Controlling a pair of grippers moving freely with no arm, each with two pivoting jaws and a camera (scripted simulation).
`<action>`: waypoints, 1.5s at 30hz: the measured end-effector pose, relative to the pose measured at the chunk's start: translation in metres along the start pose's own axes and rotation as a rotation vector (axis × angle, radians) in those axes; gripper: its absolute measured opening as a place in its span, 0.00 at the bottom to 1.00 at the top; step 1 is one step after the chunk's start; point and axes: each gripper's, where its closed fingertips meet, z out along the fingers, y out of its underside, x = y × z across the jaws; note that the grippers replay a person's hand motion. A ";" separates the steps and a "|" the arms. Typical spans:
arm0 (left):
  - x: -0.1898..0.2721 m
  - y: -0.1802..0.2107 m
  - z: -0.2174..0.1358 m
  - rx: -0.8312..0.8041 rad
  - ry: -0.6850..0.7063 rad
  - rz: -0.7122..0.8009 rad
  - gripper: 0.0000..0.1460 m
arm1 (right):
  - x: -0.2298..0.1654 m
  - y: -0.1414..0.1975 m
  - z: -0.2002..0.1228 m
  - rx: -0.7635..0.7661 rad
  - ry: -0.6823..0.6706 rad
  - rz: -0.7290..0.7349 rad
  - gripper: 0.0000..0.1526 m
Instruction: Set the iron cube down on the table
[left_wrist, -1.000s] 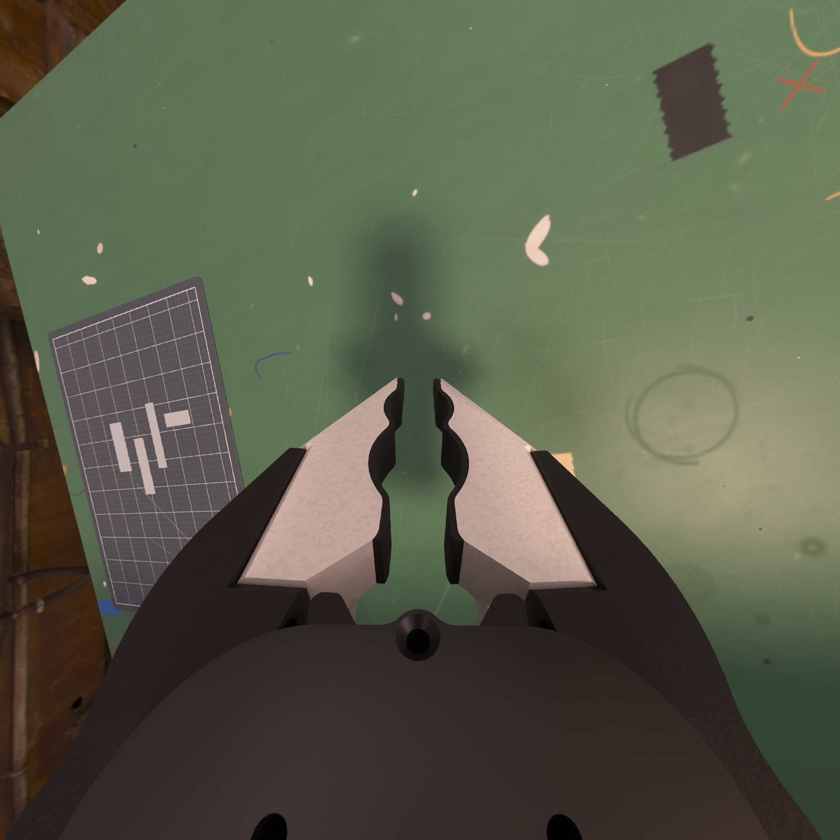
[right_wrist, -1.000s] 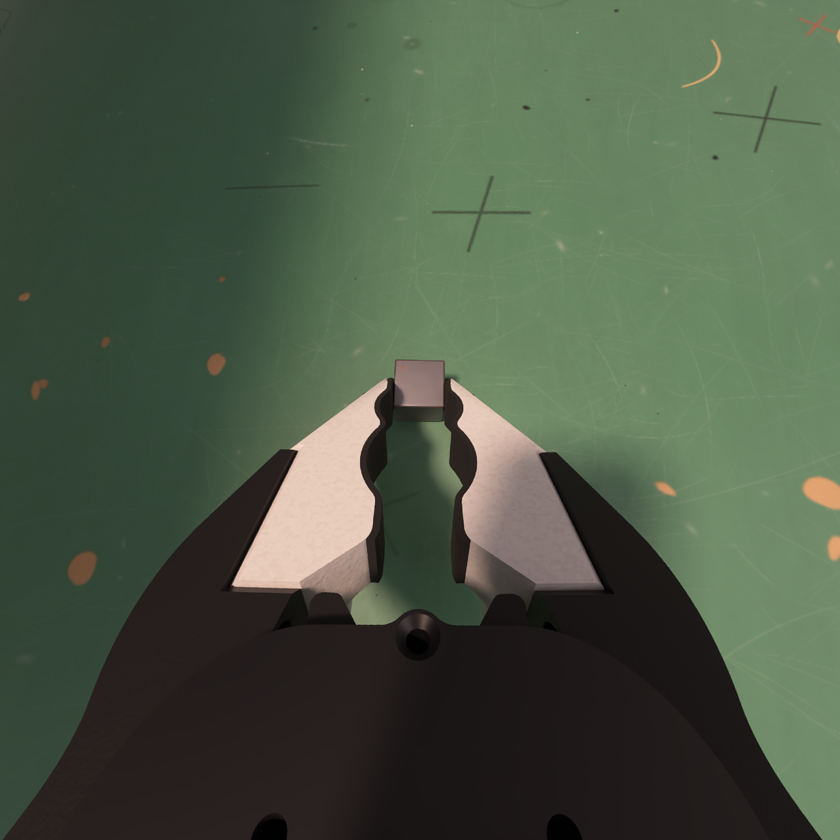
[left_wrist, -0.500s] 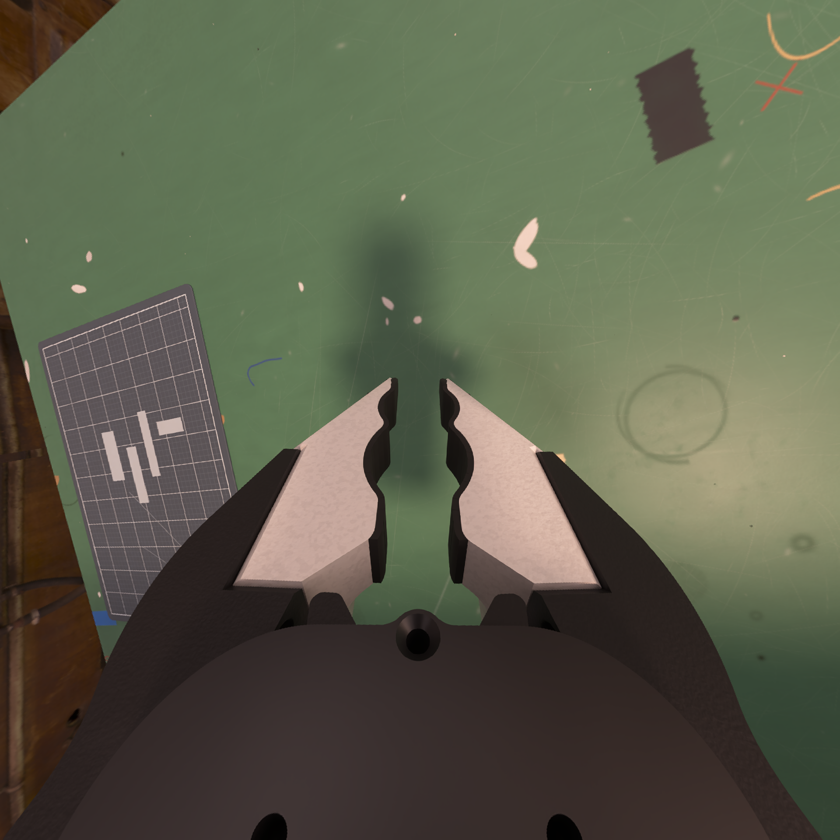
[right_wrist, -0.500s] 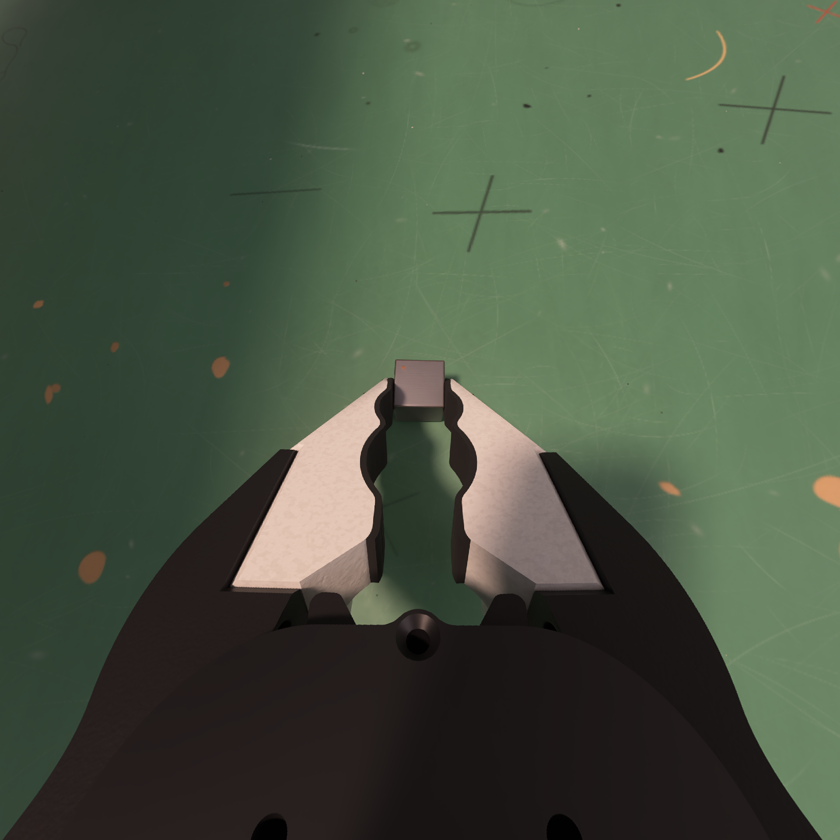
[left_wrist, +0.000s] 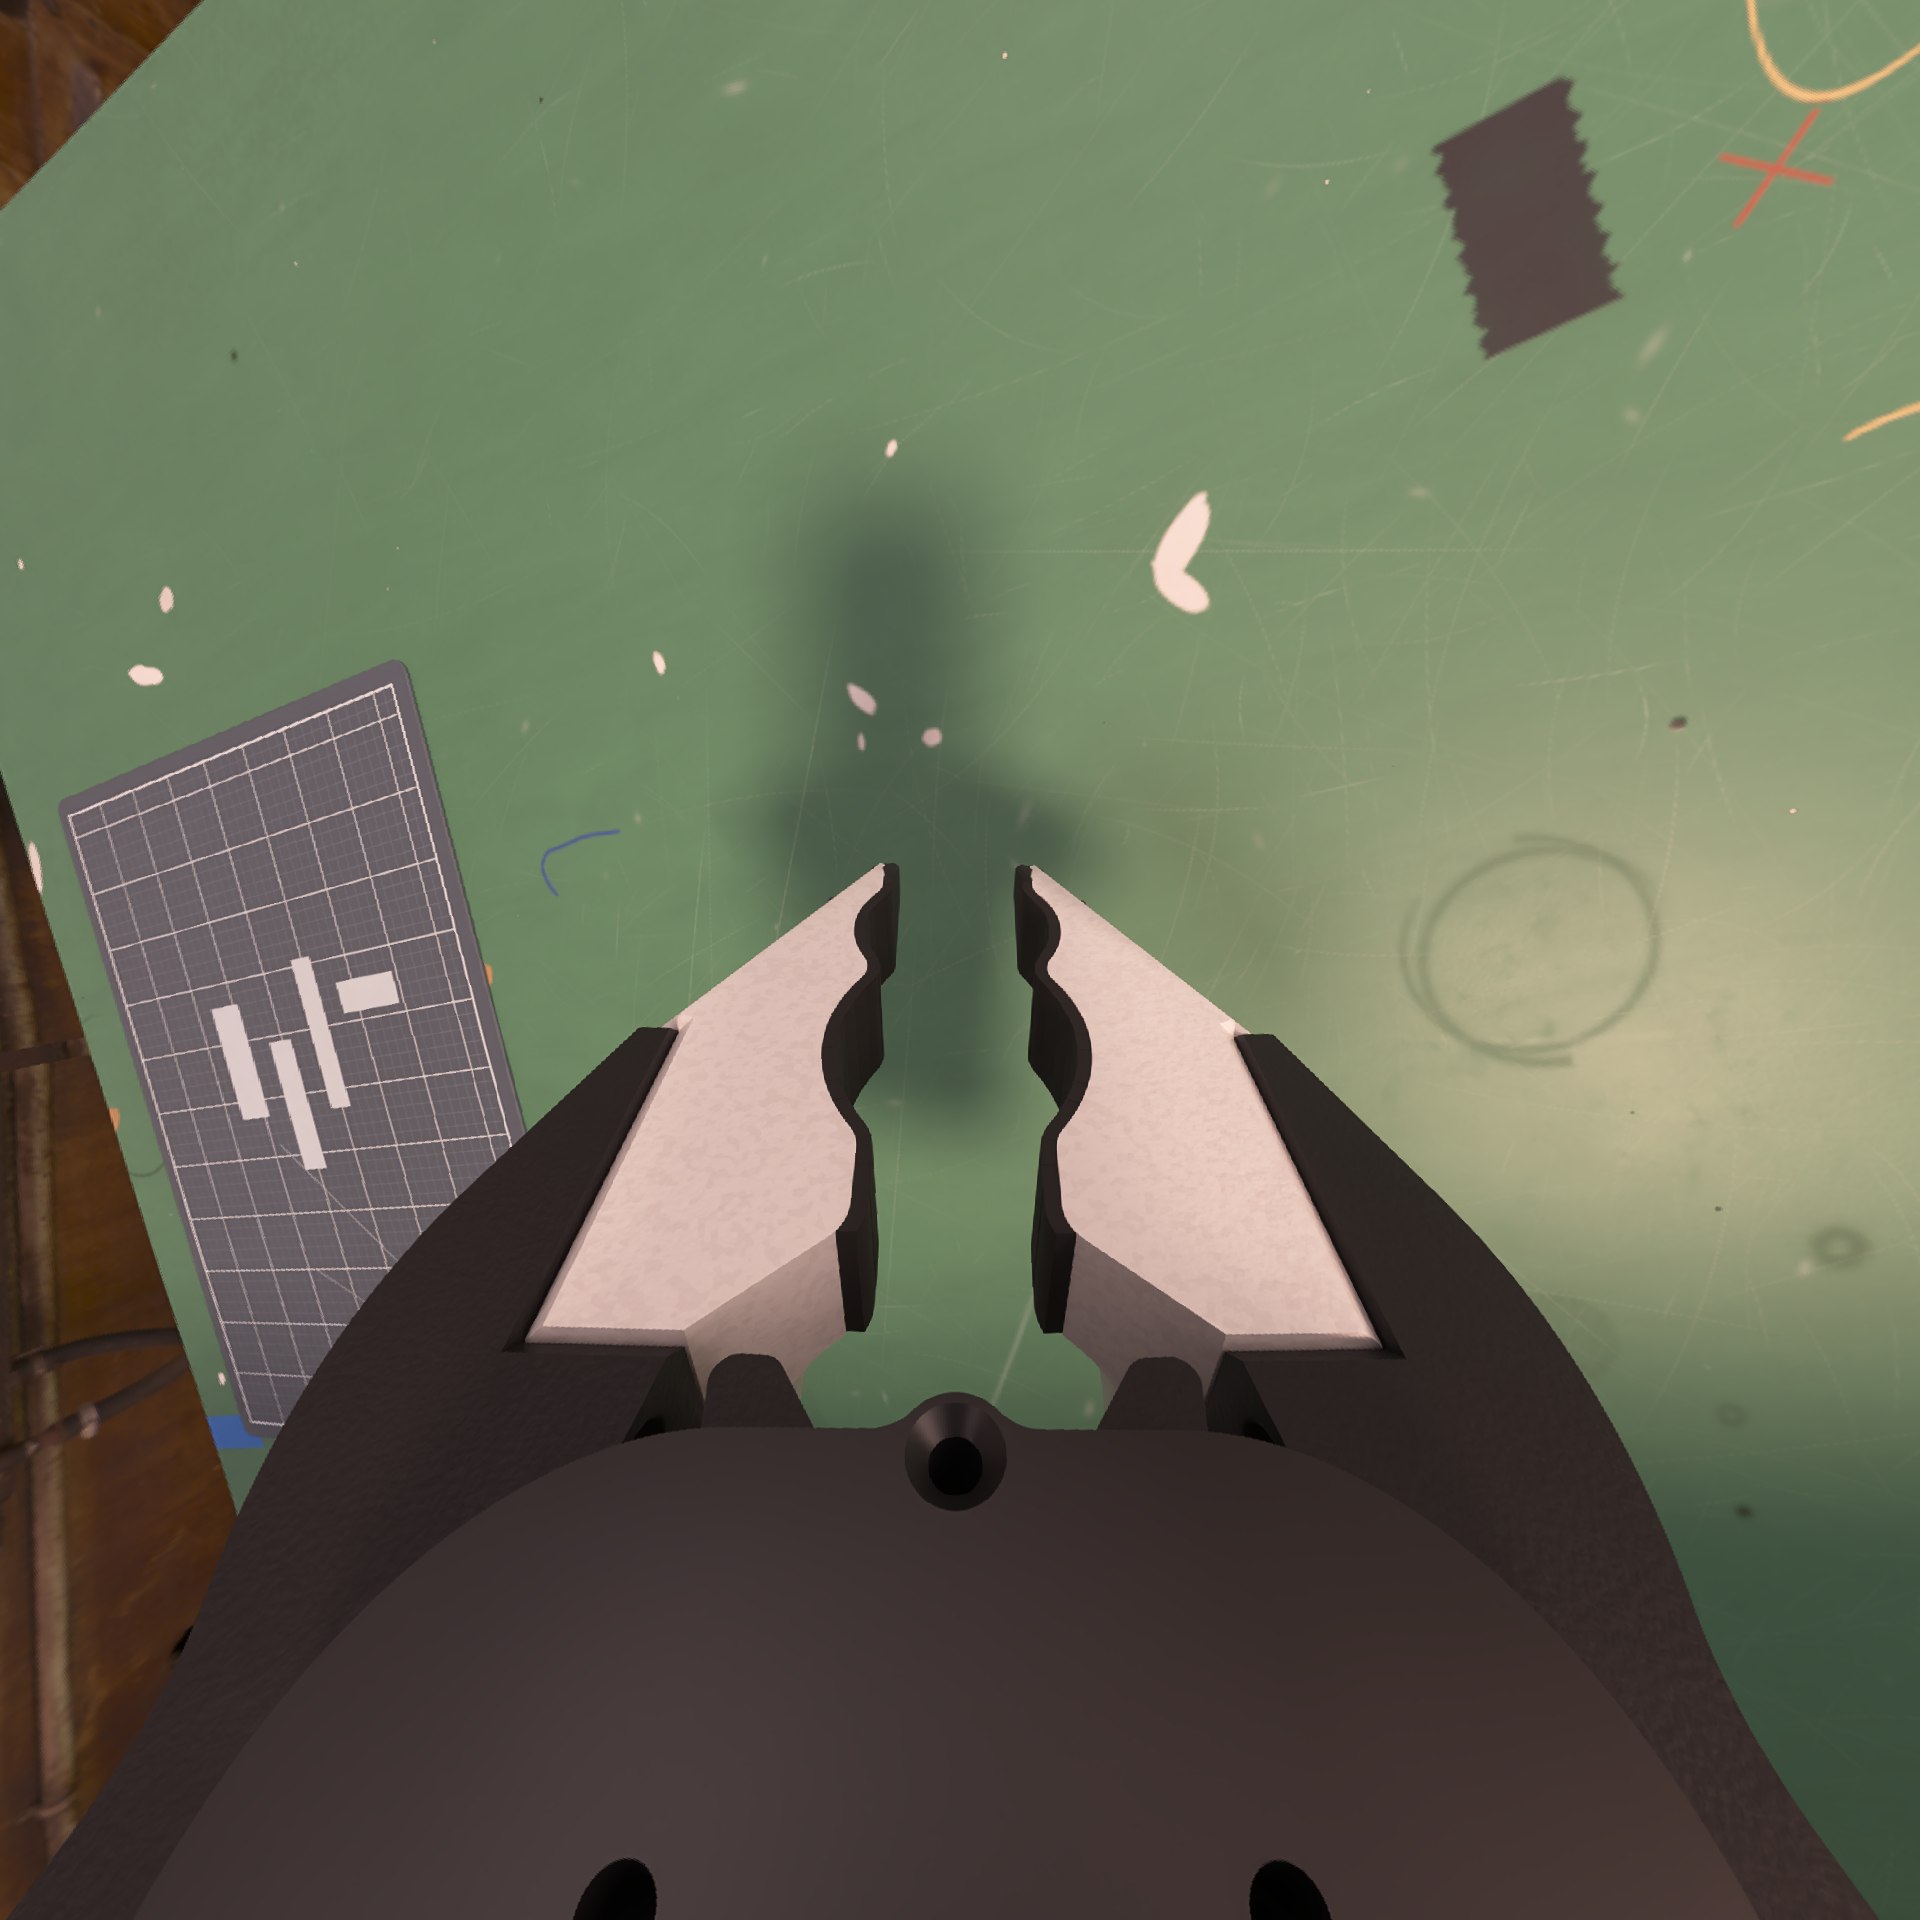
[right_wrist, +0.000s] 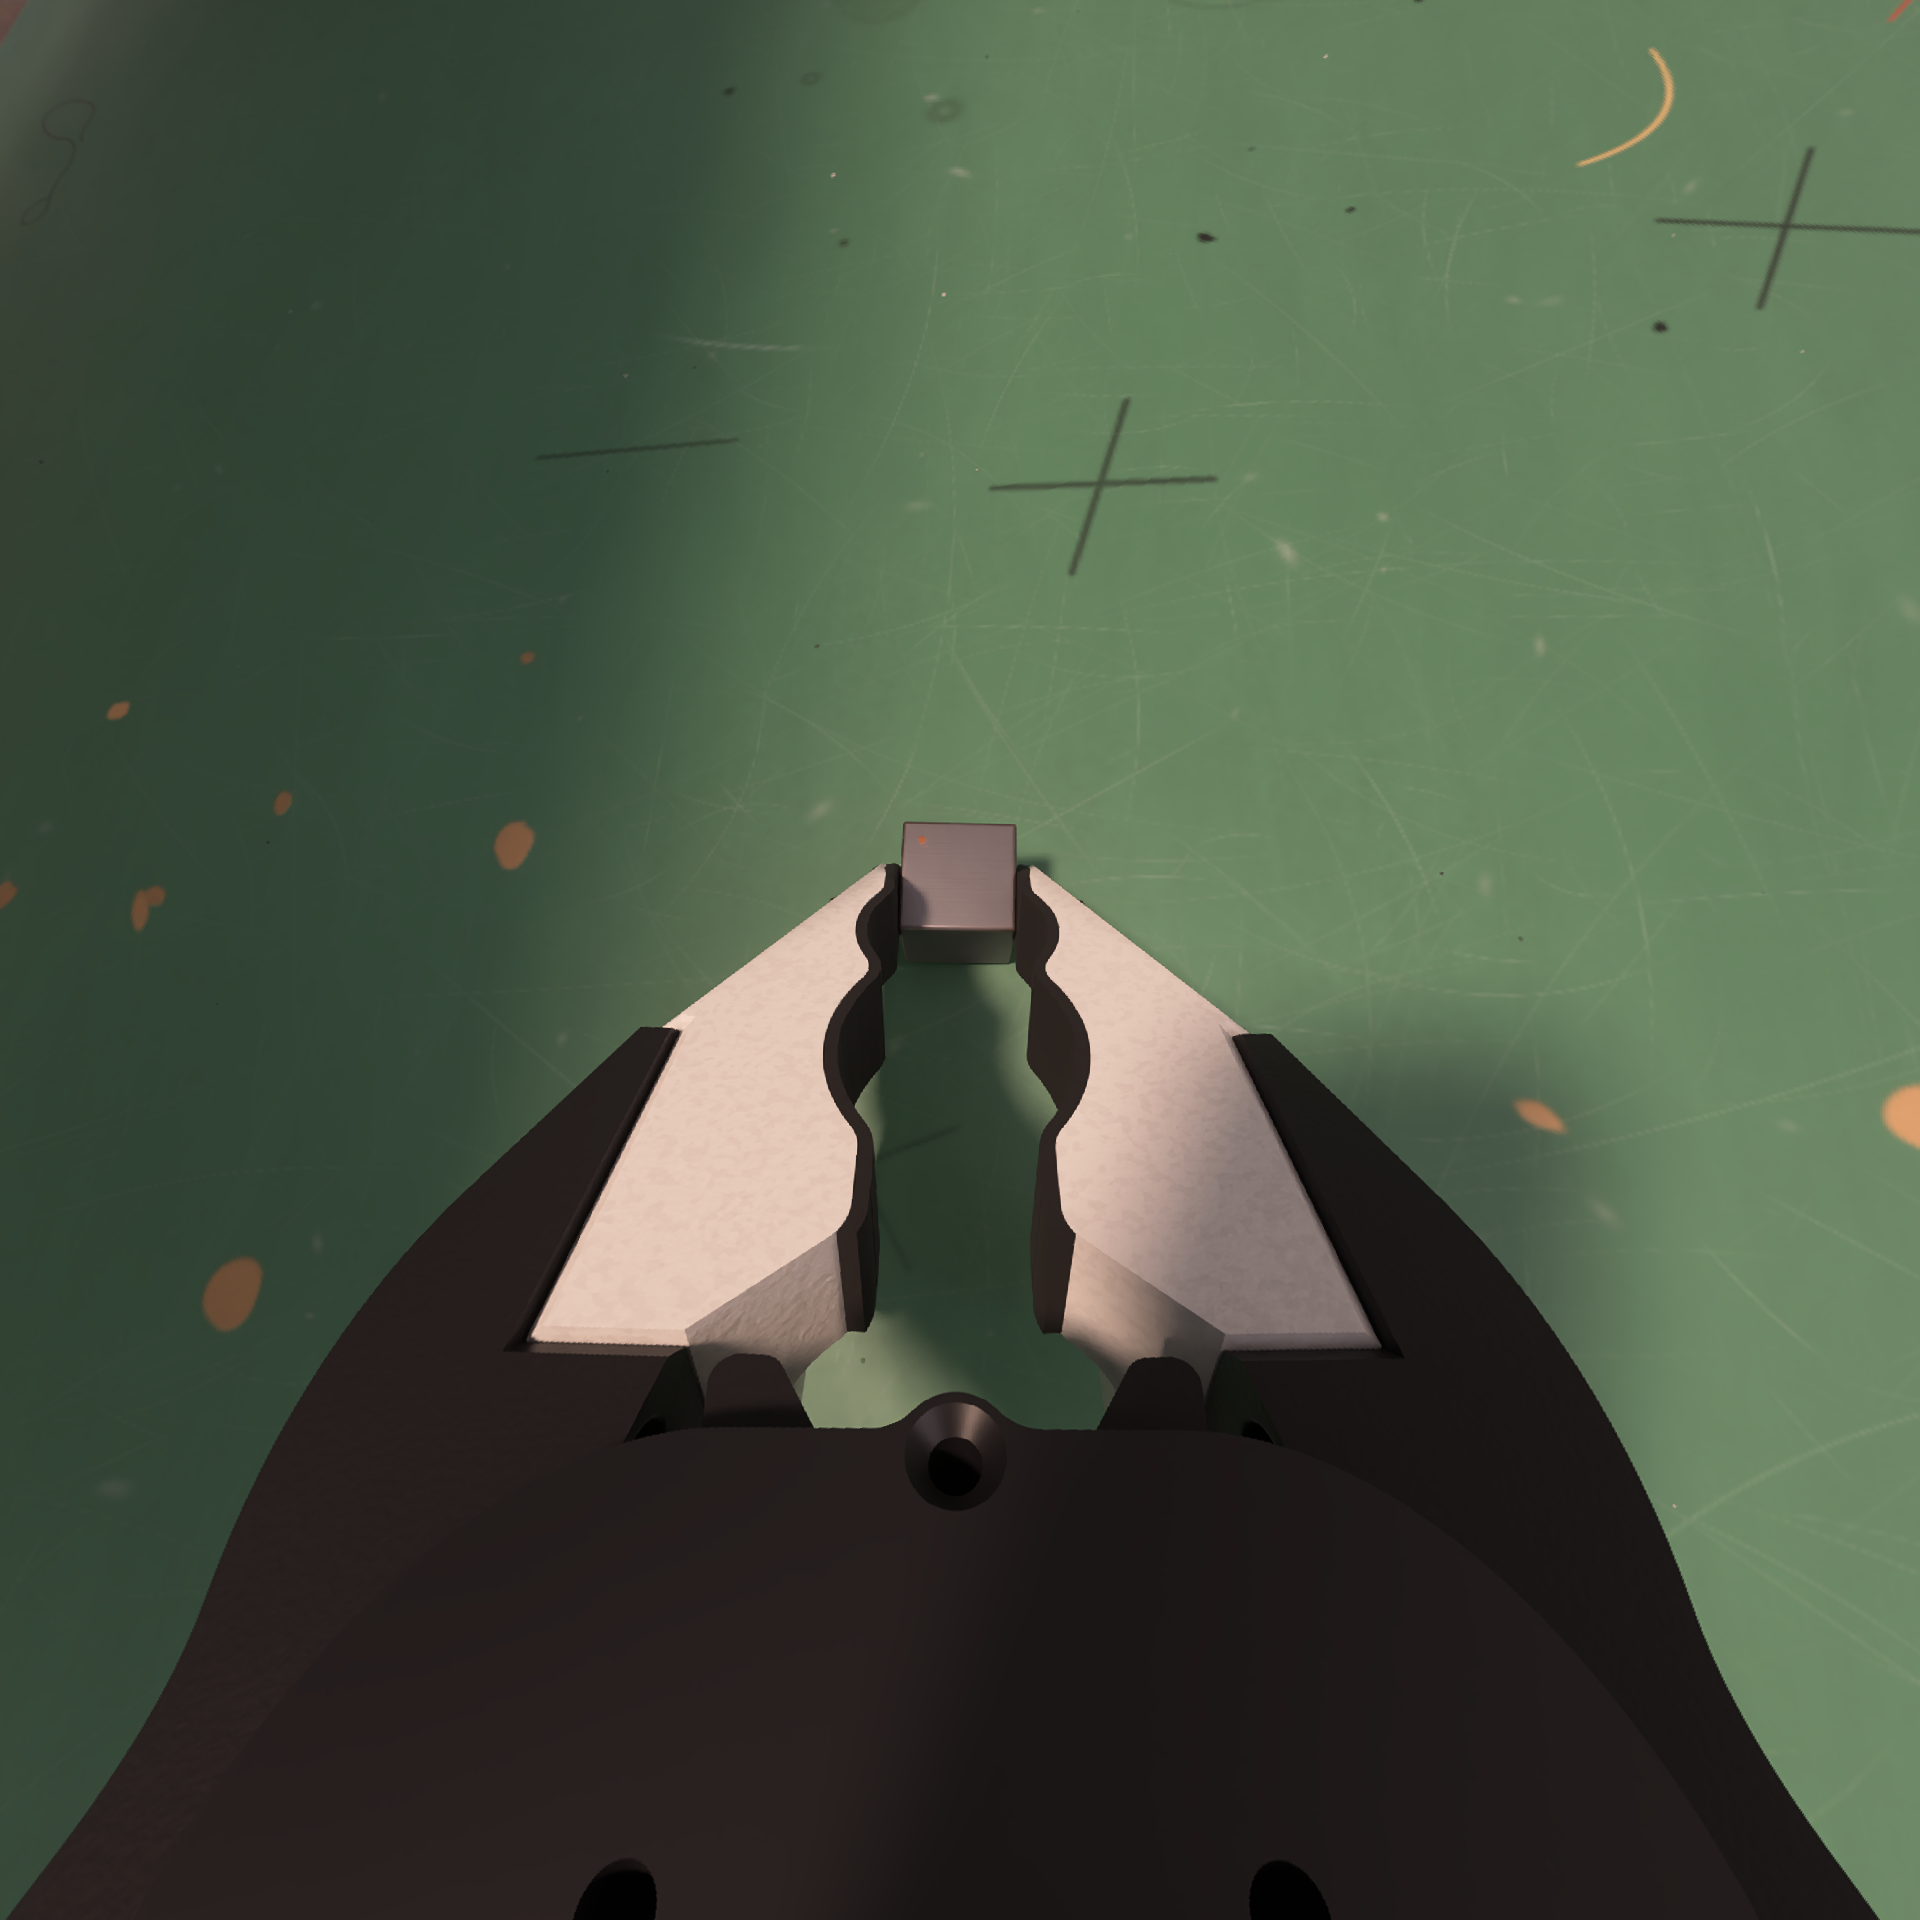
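Right gripper grips the iron cube at its very fingertips, low over the green table, presumably so a small opening frees it. Left gripper hangs parted and empty; only its view shows the grey grid mat, far left.

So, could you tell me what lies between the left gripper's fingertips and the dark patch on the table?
In the left wrist view, only bare green table with a few white flecks lies between the left gripper and the dark patch.
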 end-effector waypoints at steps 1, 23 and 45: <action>0.000 0.000 0.000 -0.001 0.000 0.000 0.15 | 0.000 0.000 0.000 0.000 -0.002 0.002 0.14; -0.004 0.000 -0.005 0.018 0.004 -0.016 0.16 | 0.001 0.000 0.000 0.001 0.008 0.002 0.14; -0.004 0.004 -0.004 0.000 0.010 -0.011 0.15 | 0.001 0.000 0.000 0.002 0.004 0.008 0.14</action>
